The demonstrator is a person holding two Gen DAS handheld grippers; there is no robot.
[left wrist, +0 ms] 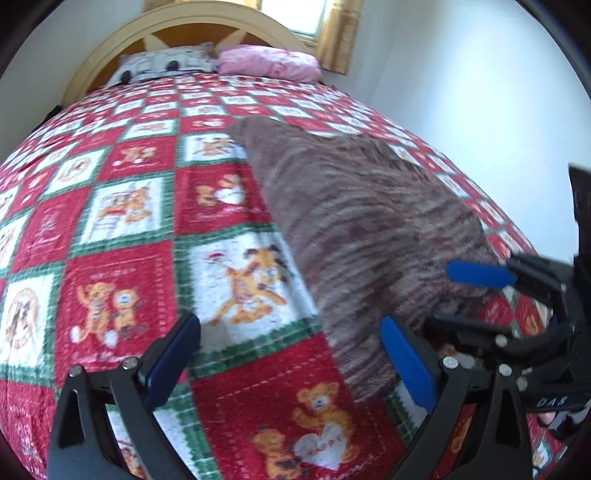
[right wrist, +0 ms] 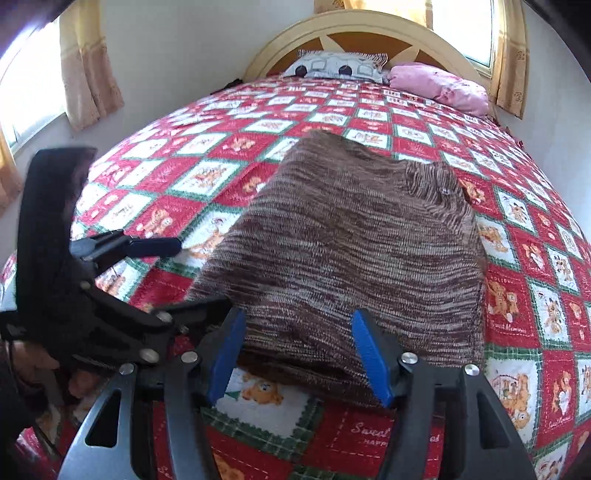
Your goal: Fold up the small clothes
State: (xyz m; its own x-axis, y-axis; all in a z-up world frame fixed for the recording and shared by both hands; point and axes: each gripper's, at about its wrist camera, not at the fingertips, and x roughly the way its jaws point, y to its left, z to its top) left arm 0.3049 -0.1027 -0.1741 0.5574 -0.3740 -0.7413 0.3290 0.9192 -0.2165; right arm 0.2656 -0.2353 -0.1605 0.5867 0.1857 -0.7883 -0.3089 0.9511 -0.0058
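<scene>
A brown striped knitted garment (right wrist: 343,236) is spread flat on the bedspread (right wrist: 207,177), a red, white and green checked cover printed with teddy bears, and it lies nearer the foot of the bed than the pillows. Its near edge is seen lifted slightly off the cover in the right wrist view, between the blue pads of the right gripper (right wrist: 299,354). The right gripper is held released, with its jaws wide apart on either side of that near edge and no cloth pinched between them. In the left wrist view the garment (left wrist: 354,229) is seen on the right, and the left gripper (left wrist: 291,362) is likewise released, its jaws spread wide over the bedspread (left wrist: 122,206), with the right-hand pad just beside the garment's near corner; whether it touches cannot be told. The right gripper (left wrist: 476,275) is seen there from the side, over the garment's near edge. At the far end of the bed a patterned grey pillow (right wrist: 336,66) and a pink pillow (right wrist: 439,86) are laid against a cream and brown headboard (right wrist: 369,26). Yellow curtains (right wrist: 88,62) are hung at the windows.
</scene>
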